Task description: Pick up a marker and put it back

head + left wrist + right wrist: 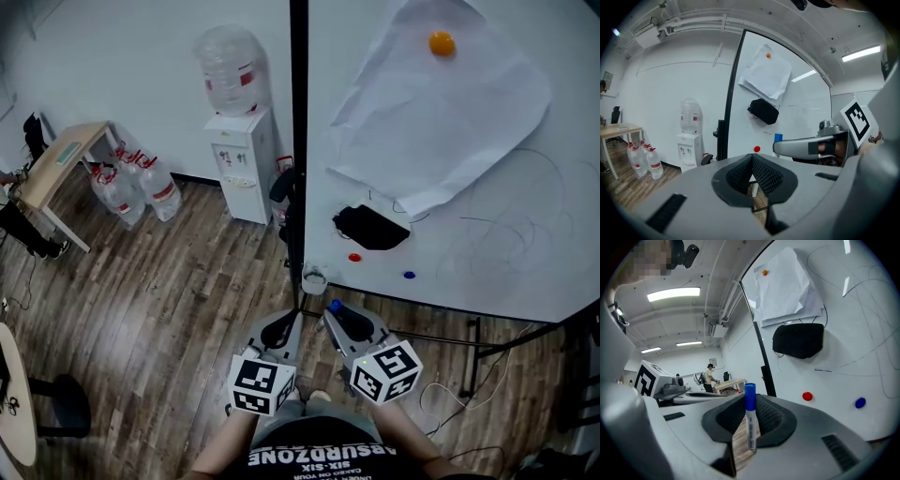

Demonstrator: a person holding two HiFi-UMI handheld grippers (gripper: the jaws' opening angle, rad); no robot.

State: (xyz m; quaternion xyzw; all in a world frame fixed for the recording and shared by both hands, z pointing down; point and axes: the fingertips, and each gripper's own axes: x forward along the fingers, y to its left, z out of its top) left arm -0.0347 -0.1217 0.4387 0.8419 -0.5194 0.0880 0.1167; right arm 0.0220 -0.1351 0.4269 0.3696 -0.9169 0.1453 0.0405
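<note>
A white marker with a blue cap point(750, 423) stands upright between the jaws of my right gripper point(750, 400), which is shut on it. From the head view the cap point(335, 307) pokes out at the tip of the right gripper point(343, 317), a little below the whiteboard point(487, 234). My left gripper point(279, 331) hangs beside it on the left. Its jaws meet at the tip with nothing between them point(752, 158). The left gripper view also catches the right gripper point(806, 147) and the blue cap point(778, 138).
On the whiteboard are a black eraser point(371, 228), a red magnet point(354, 257), a blue magnet point(409, 276) and paper sheets point(441, 103) under an orange magnet point(442, 43). A small cup point(314, 279) sits at the board's black frame. A water dispenser point(239, 150), bottles point(141, 187) and a table point(61, 159) stand left.
</note>
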